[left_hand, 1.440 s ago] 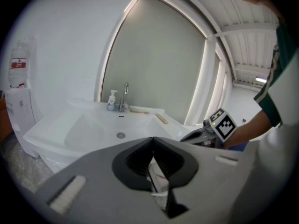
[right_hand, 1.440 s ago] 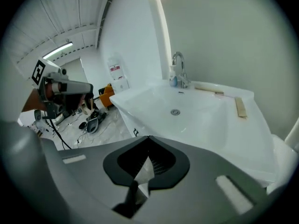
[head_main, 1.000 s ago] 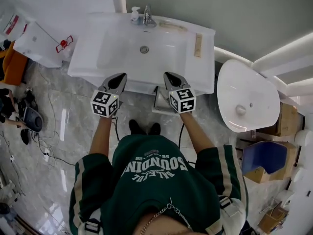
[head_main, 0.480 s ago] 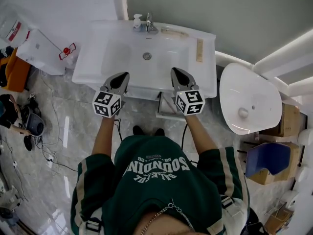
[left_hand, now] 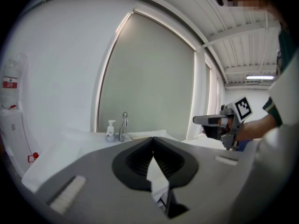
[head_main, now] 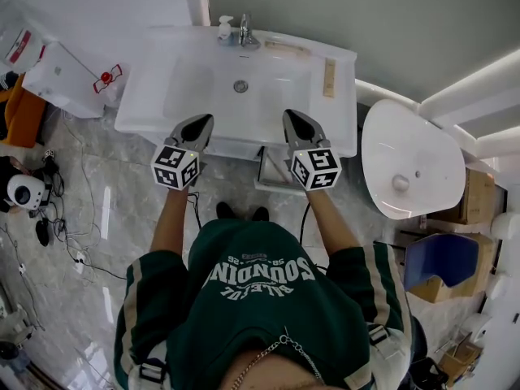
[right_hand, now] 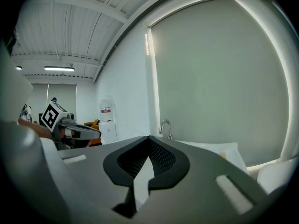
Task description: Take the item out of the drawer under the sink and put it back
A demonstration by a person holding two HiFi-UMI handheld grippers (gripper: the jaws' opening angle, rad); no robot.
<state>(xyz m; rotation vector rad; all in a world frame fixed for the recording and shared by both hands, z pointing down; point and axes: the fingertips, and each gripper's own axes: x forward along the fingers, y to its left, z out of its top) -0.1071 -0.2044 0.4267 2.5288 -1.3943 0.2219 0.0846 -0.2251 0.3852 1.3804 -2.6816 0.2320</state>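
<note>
The white vanity with its sink (head_main: 236, 71) stands in front of me. Below its front edge a drawer (head_main: 270, 174) is pulled out a little; what it holds I cannot make out. My left gripper (head_main: 201, 123) (left_hand: 153, 138) hovers at the front edge of the vanity, jaws shut and empty. My right gripper (head_main: 292, 118) (right_hand: 149, 138) hangs beside it, just above the drawer, also shut with nothing in it. Each gripper view shows the other gripper off to the side, the right gripper (left_hand: 205, 120) and the left gripper (right_hand: 88, 132).
A faucet (head_main: 244, 29) and a soap dispenser (head_main: 224, 26) stand at the back of the sink, with a pale strip (head_main: 329, 77) on the counter's right. A white oval basin (head_main: 410, 169) is at the right, a white box (head_main: 69, 75) and floor cables at the left.
Both grippers have come up towards the sink's front edge, the right one more than the left. Both stayed shut.
</note>
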